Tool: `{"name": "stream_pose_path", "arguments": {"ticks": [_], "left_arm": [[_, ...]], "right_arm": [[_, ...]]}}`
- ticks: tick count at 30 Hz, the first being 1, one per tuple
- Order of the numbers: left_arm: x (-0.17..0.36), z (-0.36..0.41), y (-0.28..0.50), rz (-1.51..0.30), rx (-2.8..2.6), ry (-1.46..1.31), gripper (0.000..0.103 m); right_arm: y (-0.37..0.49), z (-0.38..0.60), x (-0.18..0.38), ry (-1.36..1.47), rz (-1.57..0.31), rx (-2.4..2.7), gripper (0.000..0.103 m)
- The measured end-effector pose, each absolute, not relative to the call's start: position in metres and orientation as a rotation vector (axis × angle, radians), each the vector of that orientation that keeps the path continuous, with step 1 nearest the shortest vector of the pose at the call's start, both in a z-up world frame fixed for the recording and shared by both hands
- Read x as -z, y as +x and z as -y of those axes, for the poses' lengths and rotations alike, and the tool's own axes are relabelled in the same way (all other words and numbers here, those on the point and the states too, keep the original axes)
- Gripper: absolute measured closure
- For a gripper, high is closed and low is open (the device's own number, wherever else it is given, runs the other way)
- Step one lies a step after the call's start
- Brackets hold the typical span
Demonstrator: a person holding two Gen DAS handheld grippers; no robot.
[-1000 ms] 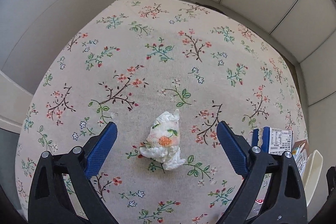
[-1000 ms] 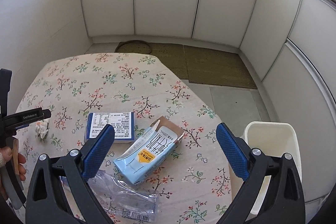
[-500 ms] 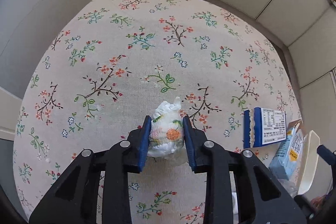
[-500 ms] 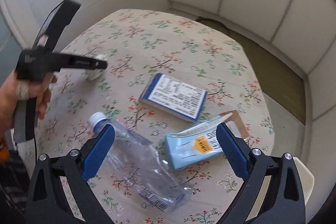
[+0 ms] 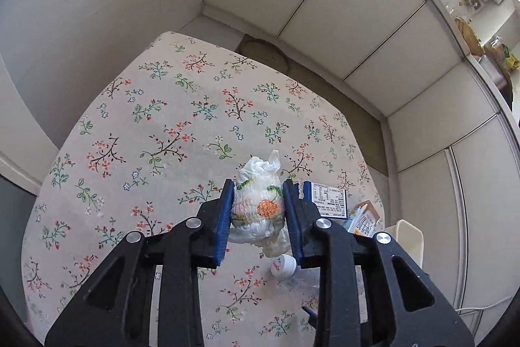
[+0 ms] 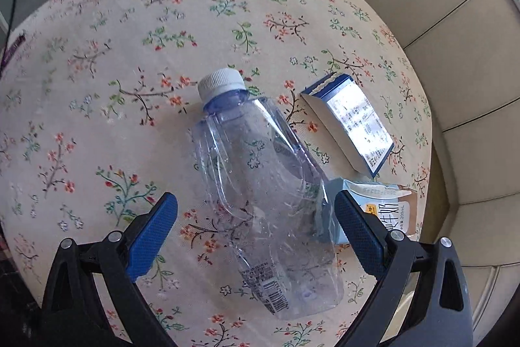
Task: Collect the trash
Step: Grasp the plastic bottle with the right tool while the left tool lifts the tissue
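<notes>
The round floral-cloth tabletop (image 6: pixel 97 60) carries a crushed clear plastic bottle (image 6: pixel 263 194) between the right gripper's (image 6: pixel 256 230) wide-apart jaws. Above the tabletop, the left gripper's (image 5: pixel 258 213) jaws clamp a crumpled white printed tissue (image 5: pixel 258 207).

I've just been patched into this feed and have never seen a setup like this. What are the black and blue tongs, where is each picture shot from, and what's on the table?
There is no robot here: a person carries a hand-held gripper in each hand, with a fisheye camera looking along its two blue-padded fingers. The left view shows the left hand-held gripper shut on a crumpled napkin, held clear above the flowered tablecloth. The right view shows the right hand-held gripper open, its fingers either side of a crushed clear bottle lying on its side. Beside the bottle lie a blue box and a milk carton. A white bin stands past the table edge.
</notes>
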State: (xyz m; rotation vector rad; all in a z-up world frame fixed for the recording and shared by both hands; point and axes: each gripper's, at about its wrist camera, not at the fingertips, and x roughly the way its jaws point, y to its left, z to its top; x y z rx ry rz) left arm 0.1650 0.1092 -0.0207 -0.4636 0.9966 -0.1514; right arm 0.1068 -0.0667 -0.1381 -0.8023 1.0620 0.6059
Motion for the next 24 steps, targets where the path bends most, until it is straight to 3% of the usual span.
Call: {"name": "stream_pose_path", "arguments": {"ticks": [1,2,4,5,8,17,24], "left_arm": [[0.018,-0.111,0.162,-0.993,0.158,-0.476,0.074],[0.015,-0.112,0.16,-0.986,0.162,-0.481,0.074],[0.009,-0.112,0.157,-0.967,0.158,-0.465,0.074],[0.007,-0.112,0.156,-0.96,0.152,-0.459,0.074],[0.006,-0.117,0.156,-0.956,0.145,-0.467,0.074],[0.007,-0.12,0.157,-0.953,0.134,-0.47,0.074],[0.005,-0.118,0.158,-0.941,0.127,-0.466,0.074]], "right_arm": [[0.108,0.066,0.144,-0.82,-1.066,-0.593,0.01],[0.109,0.064,0.15,-0.831,-1.076,-0.585,0.018],[0.113,0.068,0.147,-0.74,-1.096,-0.629,0.048],[0.119,0.068,0.144,-0.697,-1.125,-0.639,0.068],[0.124,0.069,0.136,-0.619,-1.12,-0.624,0.084],[0.139,0.082,0.113,-0.289,-1.159,-0.634,0.085],[0.15,0.093,0.082,-0.144,-1.048,-0.586,0.085]]}}
